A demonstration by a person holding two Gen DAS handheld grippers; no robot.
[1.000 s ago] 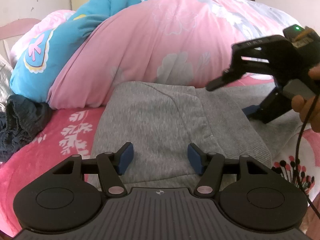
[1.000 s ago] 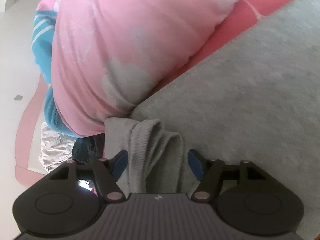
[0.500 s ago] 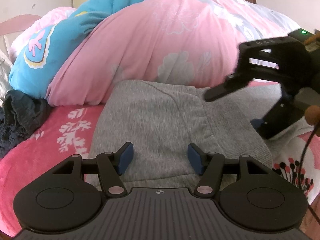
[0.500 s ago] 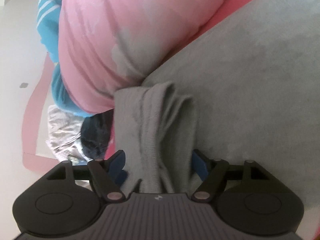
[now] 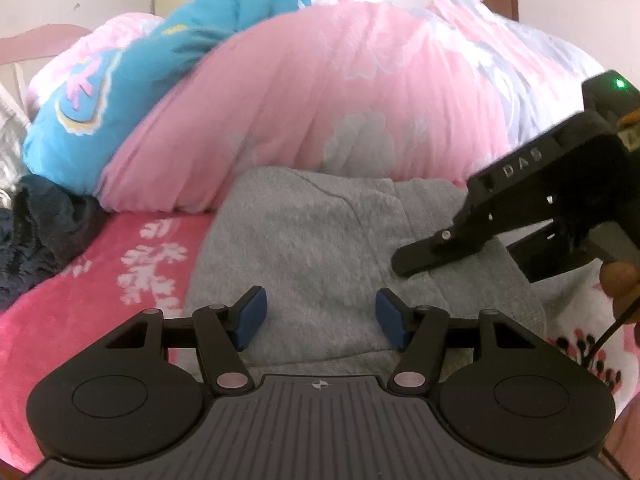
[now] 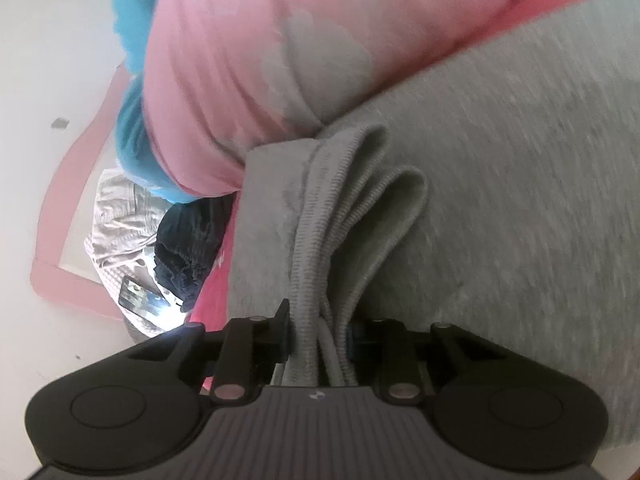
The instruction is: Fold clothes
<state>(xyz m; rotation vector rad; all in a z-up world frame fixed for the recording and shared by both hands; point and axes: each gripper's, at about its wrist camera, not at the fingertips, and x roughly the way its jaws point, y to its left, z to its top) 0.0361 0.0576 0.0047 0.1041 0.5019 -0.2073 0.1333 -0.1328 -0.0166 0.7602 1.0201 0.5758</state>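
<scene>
A grey sweatshirt lies spread on the bed. My left gripper hovers open above its near edge, and no cloth is pinched between the blue pads. In the right wrist view, my right gripper is closing its jaws, and the pads press on the bunched ribbed hem of the grey sweatshirt. The hem stands in two upright folds ahead of the fingers. The left wrist view shows the right gripper low over the sweatshirt's right side, held by a person's hand.
A big pink quilt and a blue quilt are piled right behind the sweatshirt. A dark garment lies at the left on the pink floral sheet. Pale clothing and a shiny flat item lie further left.
My right gripper moved forward over the ribbed hem and its jaws came together on it, bunching the folds. My left gripper stayed open and nearly still.
</scene>
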